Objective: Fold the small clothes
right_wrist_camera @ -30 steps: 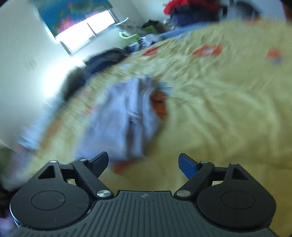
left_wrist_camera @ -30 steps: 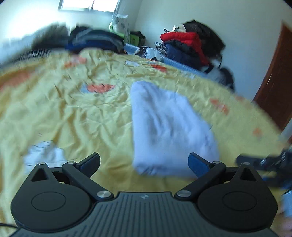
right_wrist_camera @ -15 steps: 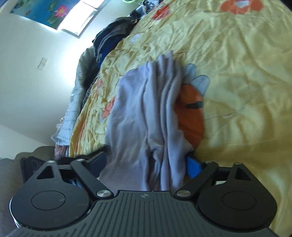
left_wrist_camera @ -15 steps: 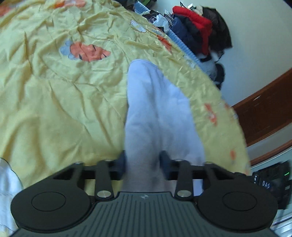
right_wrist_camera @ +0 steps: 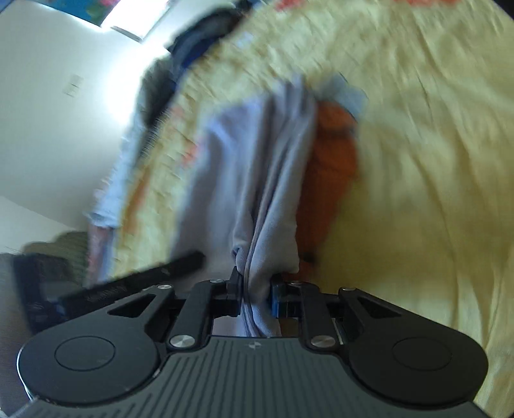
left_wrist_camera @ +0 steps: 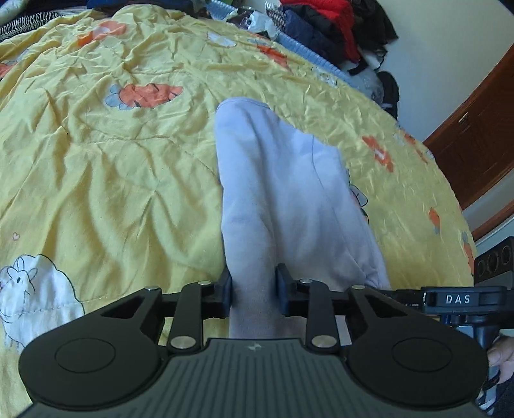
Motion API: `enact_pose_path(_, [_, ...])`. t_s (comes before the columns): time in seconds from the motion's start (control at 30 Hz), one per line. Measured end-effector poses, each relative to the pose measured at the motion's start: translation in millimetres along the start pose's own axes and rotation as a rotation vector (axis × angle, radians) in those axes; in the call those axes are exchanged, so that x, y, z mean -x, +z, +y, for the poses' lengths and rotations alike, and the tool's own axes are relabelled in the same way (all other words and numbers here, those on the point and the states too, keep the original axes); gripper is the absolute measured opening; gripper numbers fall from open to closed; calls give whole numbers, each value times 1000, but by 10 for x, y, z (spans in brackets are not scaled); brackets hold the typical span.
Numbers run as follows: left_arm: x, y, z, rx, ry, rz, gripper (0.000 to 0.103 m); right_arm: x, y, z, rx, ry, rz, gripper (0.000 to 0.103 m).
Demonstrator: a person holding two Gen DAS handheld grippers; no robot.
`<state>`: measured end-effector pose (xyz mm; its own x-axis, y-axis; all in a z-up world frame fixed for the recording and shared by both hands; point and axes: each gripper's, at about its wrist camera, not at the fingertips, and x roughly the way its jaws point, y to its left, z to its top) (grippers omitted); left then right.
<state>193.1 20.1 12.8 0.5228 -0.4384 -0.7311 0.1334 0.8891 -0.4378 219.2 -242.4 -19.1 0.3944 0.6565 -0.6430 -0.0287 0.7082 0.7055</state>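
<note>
While both tongs gripped the cloth, the step in hand looked like the lift-and-carry part of a fold. Left tongs [left_wrist_camera: 253, 291] were pinched narrow on a bunched near edge of the pale lilac soft-knit small garment [left_wrist_camera: 282, 180]; right tongs [right_wrist_camera: 255, 294] were likewise clamped tight on a gathered, seamed edge of the same garment [right_wrist_camera: 257, 167]. Rest of the garment lay stretched away from both tongs across the crumpled yellow quilted bedcover with orange cartoon prints [left_wrist_camera: 112, 167], its far rounded end resting flat on the cover. An orange print patch [right_wrist_camera: 331, 167] showed just beside the cloth in the right wrist view. That view was motion-blurred, so fine detail of the right grip could not be told, nor whether the cloth was fully off the bed there.

Heap of red and dark clothes [left_wrist_camera: 324, 25] sat at the far side of the bed against the wall, well apart from the garment. Brown wooden door [left_wrist_camera: 475, 138] at far right.

Judgement: fold begun, not finished; the garment was still long and only loosely doubled. Next move likely called for raising both held ends together, carrying them over toward the far end, keeping the edges level so the layers land square, then releasing. Risk: the bunched grips may leave wrinkles or an uneven hem.
</note>
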Motion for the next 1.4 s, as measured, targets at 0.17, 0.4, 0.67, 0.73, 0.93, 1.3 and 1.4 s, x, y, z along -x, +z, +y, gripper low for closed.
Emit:
enact_pose_path(0.17, [433, -330, -247, -139, 165, -214, 83, 287, -146, -85, -73, 24, -172, 58])
enact_pose_path(0.4, [506, -1165, -588, -335, 274, -256, 83, 565, -1113, 448, 362, -259, -348, 62])
enact_pose_path(0.67, [374, -1453, -531, -278, 400, -312, 103, 224, -1569, 498, 458, -544, -405, 85])
enact_pose_path(0.73, [395, -1446, -468, -250, 393, -321, 103, 178, -1572, 497, 439, -558, -433, 89])
enact_pose_path(0.93, [386, -1460, -468, -257, 392, -331, 103, 108, -1656, 472, 433, -661, -485, 100])
enact_pose_path(1.3, [376, -1453, -459, -264, 384, -332, 103, 100, -1677, 440, 430, -661, -498, 101])
enact_pose_path(1.4, [377, -1454, -459, -263, 385, -332, 103, 102, -1676, 440, 433, -652, -495, 102])
